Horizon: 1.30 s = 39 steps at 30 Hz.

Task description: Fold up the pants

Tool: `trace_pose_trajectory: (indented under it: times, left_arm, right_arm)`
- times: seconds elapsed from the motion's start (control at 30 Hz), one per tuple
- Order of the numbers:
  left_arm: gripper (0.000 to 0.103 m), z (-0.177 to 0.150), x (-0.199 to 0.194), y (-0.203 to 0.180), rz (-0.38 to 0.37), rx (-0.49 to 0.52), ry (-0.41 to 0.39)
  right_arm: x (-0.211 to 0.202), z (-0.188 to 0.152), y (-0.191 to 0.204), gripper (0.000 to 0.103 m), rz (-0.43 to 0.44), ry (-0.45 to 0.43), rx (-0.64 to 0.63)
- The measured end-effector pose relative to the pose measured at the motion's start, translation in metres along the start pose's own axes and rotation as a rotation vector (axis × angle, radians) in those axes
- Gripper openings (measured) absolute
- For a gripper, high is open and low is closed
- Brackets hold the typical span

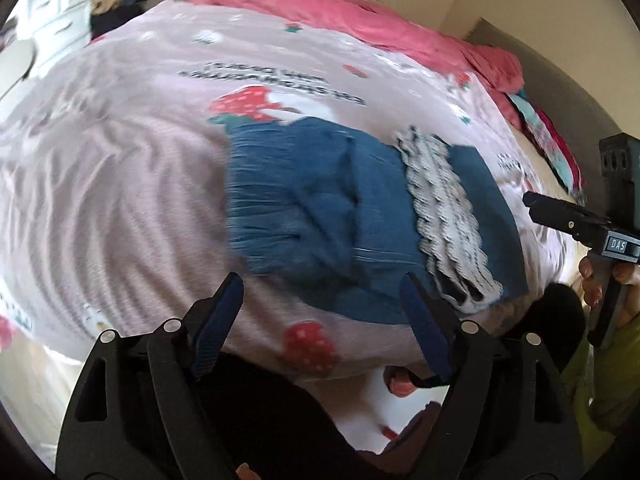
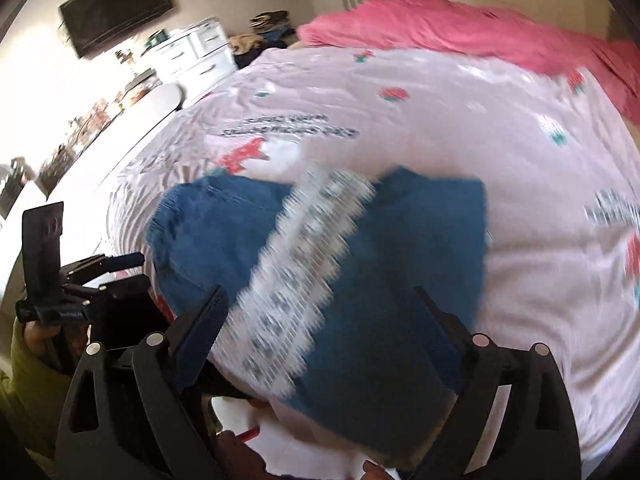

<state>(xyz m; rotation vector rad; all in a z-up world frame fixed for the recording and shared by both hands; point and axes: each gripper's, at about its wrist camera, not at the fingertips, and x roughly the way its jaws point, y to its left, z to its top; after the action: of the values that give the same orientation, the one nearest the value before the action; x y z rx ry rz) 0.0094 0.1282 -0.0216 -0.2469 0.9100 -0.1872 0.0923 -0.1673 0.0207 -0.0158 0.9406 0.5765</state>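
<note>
The blue pants (image 1: 360,216) were already folded into a compact bundle on the bed (image 1: 120,184), both the left gripper (image 1: 324,312) and right gripper (image 2: 320,336) spread wide, nothing gripped, so little seemed left besides maybe tidying.

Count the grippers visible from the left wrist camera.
2: the left gripper at bottom centre, jaws open over the blue pants; the right gripper at the right edge.
</note>
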Motion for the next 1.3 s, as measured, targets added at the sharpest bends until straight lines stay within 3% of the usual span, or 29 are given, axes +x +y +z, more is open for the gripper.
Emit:
trace_pose_trajectory:
  times: [0.13,0.37,0.43,0.7,0.87,1.0,1.07,1.3]
  left_arm:
    - [0.079,0.003,-0.002,0.014,-0.001,-0.049,-0.025]
    - [0.074,0.002,0.007,0.021,-0.033,-0.097,-0.021]
    - [0.06,0.002,0.011,0.02,-0.068,-0.106,-0.01]
    - [0.058,0.001,0.031,0.03,-0.154,-0.196,0.018]
    - [0.056,-0.001,0.035,0.035,-0.164,-0.217,0.027]
    - [0.056,0.0,0.036,0.036,-0.175,-0.229,0.032]
    - [0.056,0.002,0.039,0.037,-0.181,-0.235,0.034]
    - [0.062,0.001,0.037,0.037,-0.186,-0.235,0.033]
  right_arm:
    - [0.019,0.032,0.029,0.09,0.024,0.018,-0.093]
    - [0.074,0.083,0.074,0.09,0.098,0.113,-0.212]
    - [0.089,0.089,0.083,0.09,0.113,0.147,-0.237]
    - [0.14,0.103,0.125,0.09,0.146,0.234,-0.381]
    - [0.161,0.103,0.148,0.087,0.168,0.262,-0.45]
    - [0.187,0.101,0.157,0.072,0.187,0.324,-0.453]
    - [0.201,0.098,0.153,0.054,0.203,0.371,-0.419]
    - [0.192,0.1,0.133,0.037,0.292,0.344,-0.318]
